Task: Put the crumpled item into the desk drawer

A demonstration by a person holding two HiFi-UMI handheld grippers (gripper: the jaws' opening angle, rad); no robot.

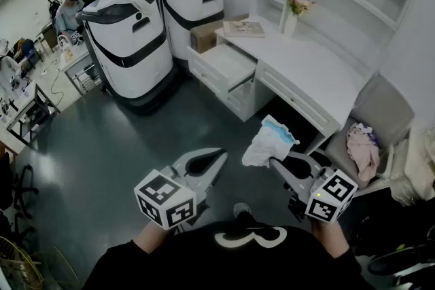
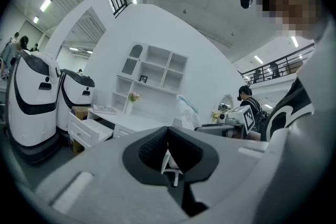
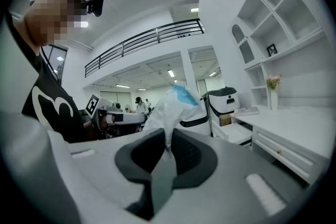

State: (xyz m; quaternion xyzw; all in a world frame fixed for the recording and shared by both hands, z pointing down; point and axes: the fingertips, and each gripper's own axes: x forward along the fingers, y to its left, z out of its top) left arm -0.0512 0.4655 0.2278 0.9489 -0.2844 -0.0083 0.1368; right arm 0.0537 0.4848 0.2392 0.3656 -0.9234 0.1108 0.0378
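The crumpled item (image 1: 267,141), a white wad with a blue patch, hangs above the dark floor in front of the desk. My right gripper (image 1: 274,161) is shut on its lower end. In the right gripper view the crumpled item (image 3: 173,107) rises out of my right gripper (image 3: 168,140), pinched between the dark pads. The white desk (image 1: 319,71) has one drawer (image 1: 230,68) pulled open at its left end, ahead of both grippers. My left gripper (image 1: 216,158) is beside the item to its left, shut and holding nothing. In its own view my left gripper (image 2: 168,132) shows its pads meeting.
Two big white-and-black machines (image 1: 130,44) stand on the floor left of the desk, with a cardboard box (image 1: 206,35) behind the drawer. A book (image 1: 243,28) and a flower vase (image 1: 295,13) sit on the desktop. A chair with clothes (image 1: 363,146) is at the right.
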